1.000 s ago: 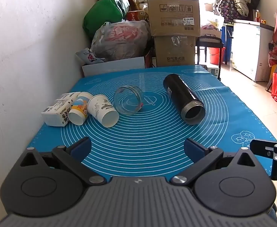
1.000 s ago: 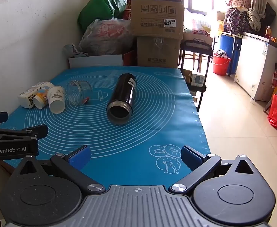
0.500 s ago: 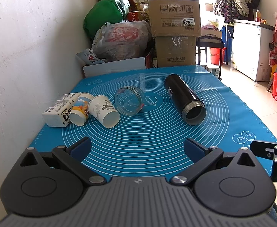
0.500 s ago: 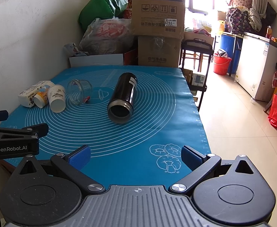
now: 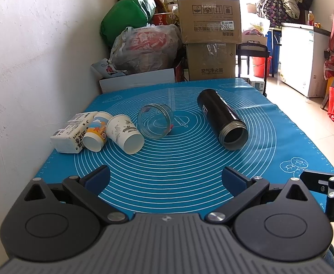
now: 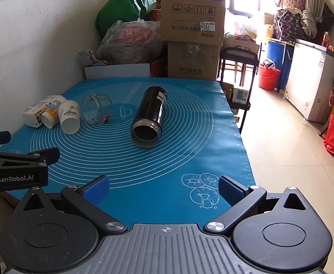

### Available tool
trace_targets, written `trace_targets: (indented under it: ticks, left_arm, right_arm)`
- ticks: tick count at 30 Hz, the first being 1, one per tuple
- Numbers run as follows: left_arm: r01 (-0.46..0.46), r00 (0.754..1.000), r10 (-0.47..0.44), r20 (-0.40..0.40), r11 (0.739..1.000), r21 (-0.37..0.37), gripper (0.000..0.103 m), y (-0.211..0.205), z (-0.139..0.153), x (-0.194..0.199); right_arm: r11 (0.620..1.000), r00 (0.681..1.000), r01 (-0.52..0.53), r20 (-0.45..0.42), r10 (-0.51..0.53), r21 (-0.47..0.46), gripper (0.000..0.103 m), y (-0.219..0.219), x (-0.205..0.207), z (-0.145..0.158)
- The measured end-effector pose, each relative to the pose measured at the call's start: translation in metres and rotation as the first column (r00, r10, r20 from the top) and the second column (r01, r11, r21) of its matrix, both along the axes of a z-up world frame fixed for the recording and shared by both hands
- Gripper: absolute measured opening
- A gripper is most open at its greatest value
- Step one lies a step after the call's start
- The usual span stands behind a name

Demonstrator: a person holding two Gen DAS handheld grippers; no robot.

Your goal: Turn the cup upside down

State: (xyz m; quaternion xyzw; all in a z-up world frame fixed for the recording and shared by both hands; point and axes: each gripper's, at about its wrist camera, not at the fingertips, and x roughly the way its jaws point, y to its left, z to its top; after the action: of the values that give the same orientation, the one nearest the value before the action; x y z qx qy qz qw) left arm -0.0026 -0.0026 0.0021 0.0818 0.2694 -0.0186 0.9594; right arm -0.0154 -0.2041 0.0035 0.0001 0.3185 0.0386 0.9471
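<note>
Risk entry, left wrist view: left gripper (image 5: 165, 178) spread wide, empty, low over the near edge of the mat (image 5: 189, 171). Four open vessels lie on their sides ahead: flask (image 5: 221, 118) to the right, mouth toward the camera; jar (image 5: 154, 124) at centre; plain cup (image 5: 124, 133) just left of the jar; printed cup (image 5: 96, 134) touching the plain cup and a carton (image 5: 72, 133) near the wall (image 5: 30, 57). The task names one cup, and which vessel is meant cannot be told; a wrong pick is the first hazard. The cups lie packed together, so a finger slipped between them likely shoves the neighbour or the carton. Thin paper may crush under a hard squeeze.

Right wrist view: right gripper (image 6: 163, 187) likewise parted and empty, over the mat's near right corner (image 6: 224, 194), well apart from everything. The flask (image 6: 149, 118) lies straight ahead, round body free to roll toward the table's right edge if nudged off-centre. Its smooth wall may slip during rotation. The jar (image 6: 97, 108) is glass; a drop in mid-flip risks breakage. The left gripper's body (image 6: 16, 169) sits close at left, so crossing reaches could collide.
</note>
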Motion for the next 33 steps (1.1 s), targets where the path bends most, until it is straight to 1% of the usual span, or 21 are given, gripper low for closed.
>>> trace_targets:
  ticks: [33]
  left_arm:
    - [0.006, 1.0, -0.006, 0.001, 1.0, 0.005, 0.102, -0.0008, -0.0013, -0.0011]
  right_arm:
    - [1.0, 1.0, 0.013, -0.003, -0.013, 0.0, 0.103, 0.0003, 0.0003, 0.0007]
